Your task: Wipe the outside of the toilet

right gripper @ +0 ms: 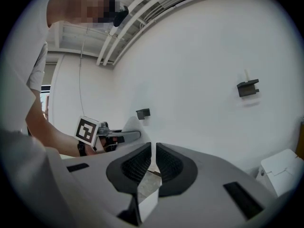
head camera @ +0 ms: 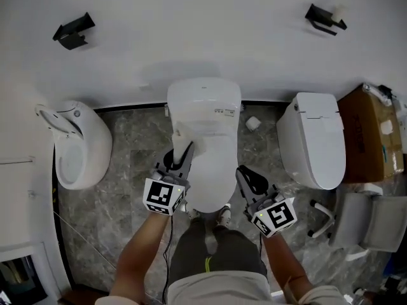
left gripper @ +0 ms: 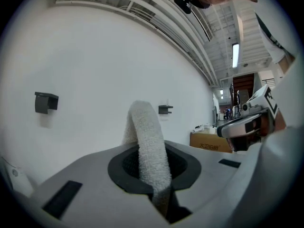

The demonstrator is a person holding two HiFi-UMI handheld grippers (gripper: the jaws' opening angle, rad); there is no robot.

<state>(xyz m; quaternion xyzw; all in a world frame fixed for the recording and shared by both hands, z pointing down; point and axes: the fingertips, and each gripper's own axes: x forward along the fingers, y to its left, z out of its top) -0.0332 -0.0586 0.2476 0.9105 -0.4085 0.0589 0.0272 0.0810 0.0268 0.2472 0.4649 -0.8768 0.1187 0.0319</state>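
- My left gripper (head camera: 182, 154): fingers clenched on a white cloth (left gripper: 151, 148), held at the left side of the toilet (head camera: 210, 126).
- My right gripper (head camera: 242, 172): fingers drawn almost together, grasping nothing, just beside the toilet's right flank.
- The toilet stands against the wall (head camera: 191, 30), directly ahead of me.
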